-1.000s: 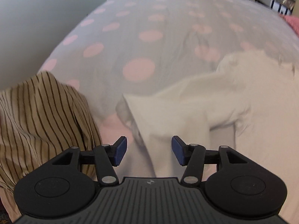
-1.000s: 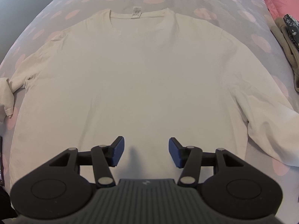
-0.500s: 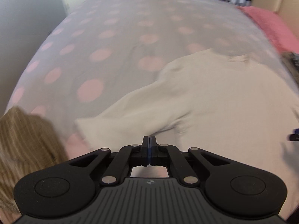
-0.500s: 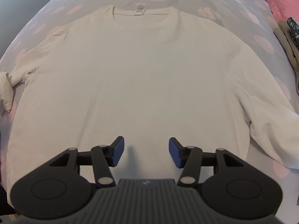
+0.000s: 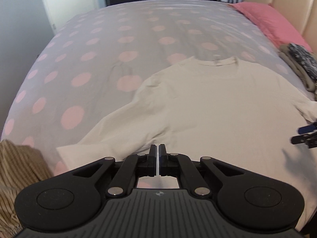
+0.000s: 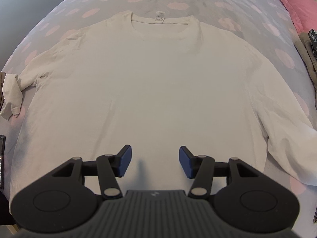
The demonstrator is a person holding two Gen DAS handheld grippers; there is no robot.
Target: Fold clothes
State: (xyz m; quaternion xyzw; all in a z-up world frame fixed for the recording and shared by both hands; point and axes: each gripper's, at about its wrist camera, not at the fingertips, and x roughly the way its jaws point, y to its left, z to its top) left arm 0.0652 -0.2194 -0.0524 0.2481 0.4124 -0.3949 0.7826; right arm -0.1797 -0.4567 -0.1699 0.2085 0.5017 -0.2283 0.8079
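Observation:
A cream long-sleeved shirt (image 6: 154, 83) lies flat on the bed, collar and label (image 6: 160, 17) at the far end. It also shows in the left wrist view (image 5: 208, 107). My left gripper (image 5: 157, 152) is shut on the shirt's left sleeve (image 5: 111, 140) and holds it just above the bed. In the right wrist view that sleeve's cuff (image 6: 11, 97) hangs bunched at the left edge. My right gripper (image 6: 155, 159) is open and empty, low over the shirt's hem. Its fingers (image 5: 306, 133) show at the right edge of the left wrist view.
The bed cover (image 5: 122, 45) is grey with pink dots. A brown striped garment (image 5: 17, 176) lies at the near left. A pink pillow (image 5: 271, 19) and a pile of folded clothes (image 5: 299, 63) lie at the right, by a beige headboard (image 5: 293, 4).
My left gripper has closed on the sleeve and swung right, pulling it up and toward the shirt's body. The right gripper has stayed open and has moved slightly closer.

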